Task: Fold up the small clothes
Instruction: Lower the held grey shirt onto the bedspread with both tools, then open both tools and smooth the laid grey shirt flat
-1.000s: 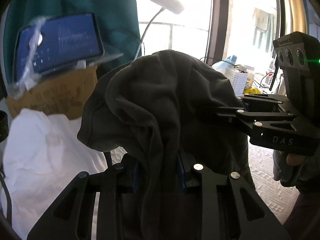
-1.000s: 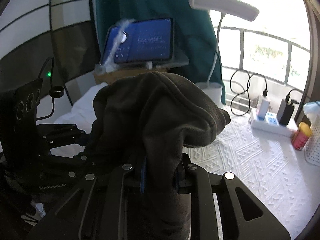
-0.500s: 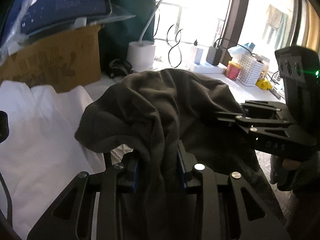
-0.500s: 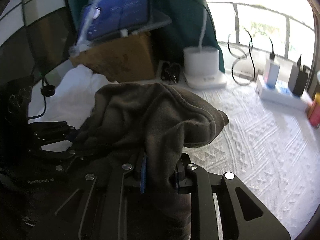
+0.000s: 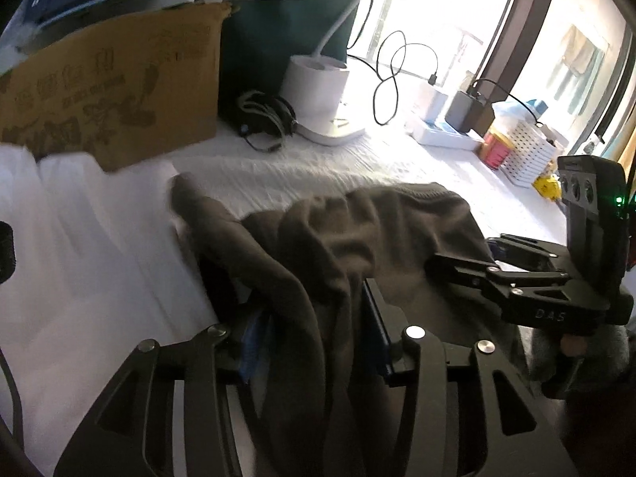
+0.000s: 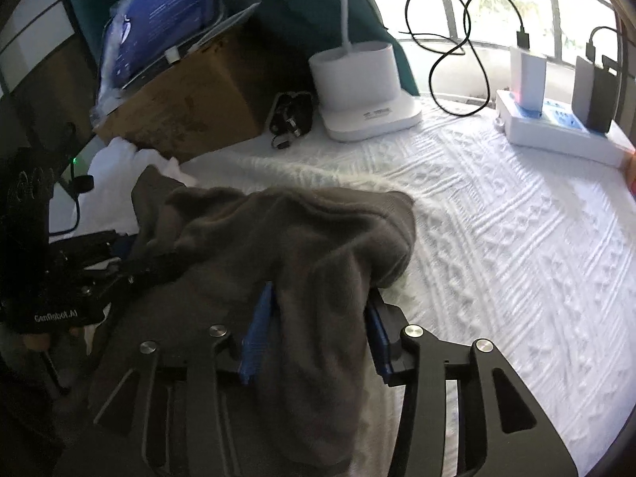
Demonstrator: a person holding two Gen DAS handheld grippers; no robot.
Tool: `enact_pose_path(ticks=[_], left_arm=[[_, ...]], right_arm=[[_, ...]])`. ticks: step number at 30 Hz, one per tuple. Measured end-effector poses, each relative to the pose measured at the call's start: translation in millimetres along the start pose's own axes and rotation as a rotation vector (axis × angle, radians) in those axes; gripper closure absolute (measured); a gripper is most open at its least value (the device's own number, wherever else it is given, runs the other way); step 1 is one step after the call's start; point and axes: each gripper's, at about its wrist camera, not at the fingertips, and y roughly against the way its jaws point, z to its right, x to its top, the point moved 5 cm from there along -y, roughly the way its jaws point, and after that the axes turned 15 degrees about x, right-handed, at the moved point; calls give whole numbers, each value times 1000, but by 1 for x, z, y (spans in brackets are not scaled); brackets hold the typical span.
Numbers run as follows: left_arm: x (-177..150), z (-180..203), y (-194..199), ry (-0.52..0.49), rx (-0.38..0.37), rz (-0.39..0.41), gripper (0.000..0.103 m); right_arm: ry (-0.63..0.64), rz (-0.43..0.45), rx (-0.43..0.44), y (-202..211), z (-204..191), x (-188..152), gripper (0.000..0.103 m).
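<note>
A dark grey-brown knit garment lies bunched on the white textured cover, its near part draped between the jaws of both grippers. My left gripper is low over the cover and its jaws are opening; the cloth hangs between the blue pads, which stand off it. My right gripper holds the other corner of the garment; its jaws are opening too, and the pads show bare blue faces. Each gripper appears in the other's view: the right gripper, the left gripper.
A cardboard box carrying a tablet stands at the back left. Beside it are a white lamp base, coiled cables and a power strip with chargers. White cloth lies left; a white basket is at the far right.
Both grippers came down and tipped forward, so the lifted garment now rests on the cover. The jaws of both have widened and the cloth sits loose between the pads.
</note>
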Motion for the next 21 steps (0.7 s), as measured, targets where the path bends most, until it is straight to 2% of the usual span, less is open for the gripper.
enact_pose_path(ticks=[5,10,14,19,21], left_arm=[[14,-6,-6,-56,87,57,59],[19,-14,-14,-68,118,45,80],[21,-19,-14,-51,147,57,81],[22,-29,-10,-14,200,79,81],[22,-36,-9,16,188,78,81]], right_arm=[[-11,8,-35,-1,17,8,56],[7,10,-59,-1,21,10,56],[-2,30,-119,5,29,12,55],[-8,30,-131,7,32,11,52],[-8,30,-135,8,32,11,52]])
